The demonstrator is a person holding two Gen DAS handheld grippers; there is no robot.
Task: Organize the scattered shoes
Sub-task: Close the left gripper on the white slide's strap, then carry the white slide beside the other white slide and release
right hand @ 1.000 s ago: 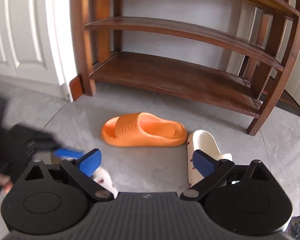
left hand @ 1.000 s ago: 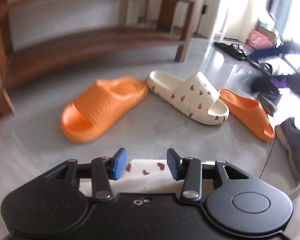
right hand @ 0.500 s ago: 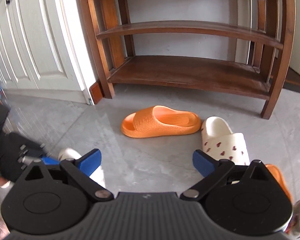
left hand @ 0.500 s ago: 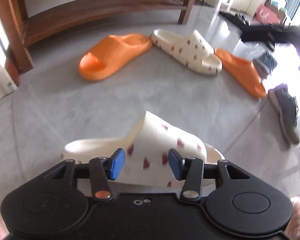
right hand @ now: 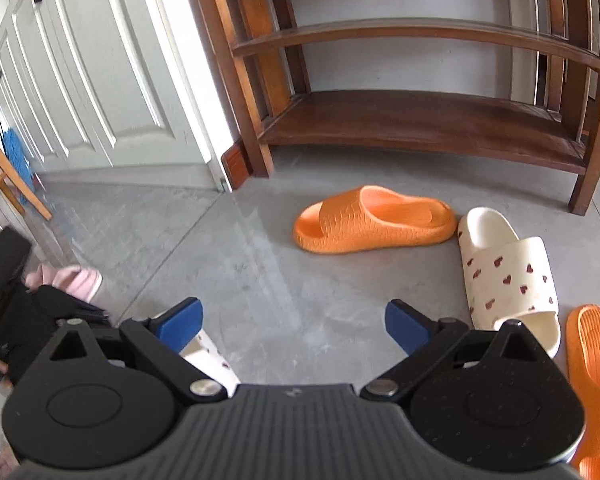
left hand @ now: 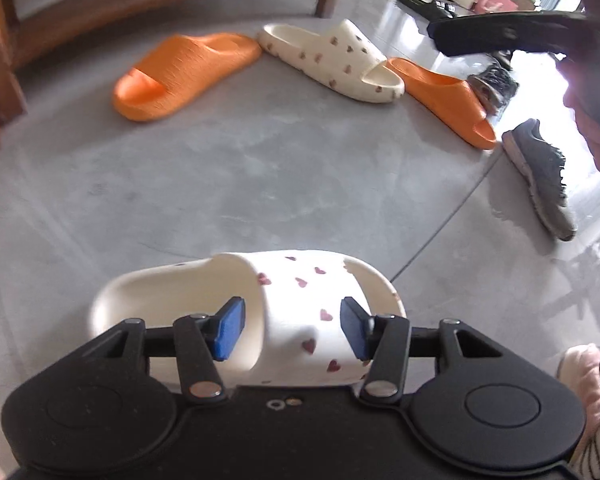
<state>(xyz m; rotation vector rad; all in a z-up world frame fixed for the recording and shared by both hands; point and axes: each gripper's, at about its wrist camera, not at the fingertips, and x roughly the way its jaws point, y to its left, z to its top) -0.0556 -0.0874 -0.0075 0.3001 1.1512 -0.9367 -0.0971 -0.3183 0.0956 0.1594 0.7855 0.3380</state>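
Note:
My left gripper (left hand: 292, 334) points down at a cream slipper with red hearts (left hand: 300, 304) lying on the grey floor. Its blue pads straddle the strap, one inside the foot opening, one at the strap's outer side; the jaws are closing and a thin gap shows at the left pad. My right gripper (right hand: 292, 324) hangs open above bare floor, holding nothing. Beyond lie an orange slipper (right hand: 372, 220), a second cream heart slipper (right hand: 504, 272) and another orange slipper (right hand: 592, 356). A grey sneaker (left hand: 540, 176) lies at the right.
A dark wooden shoe rack (right hand: 420, 120) with bare shelves stands against the wall behind the slippers. White panelled doors (right hand: 100, 80) run along the left. The person's pink fuzzy slipper (right hand: 72, 280) is near my left gripper. Another dark shoe (left hand: 492, 80) lies farther right.
The left gripper has moved in over the near cream slipper, so its strap now sits between the pads, and the jaws have narrowed. The right gripper's view has swung right and tilted lower.

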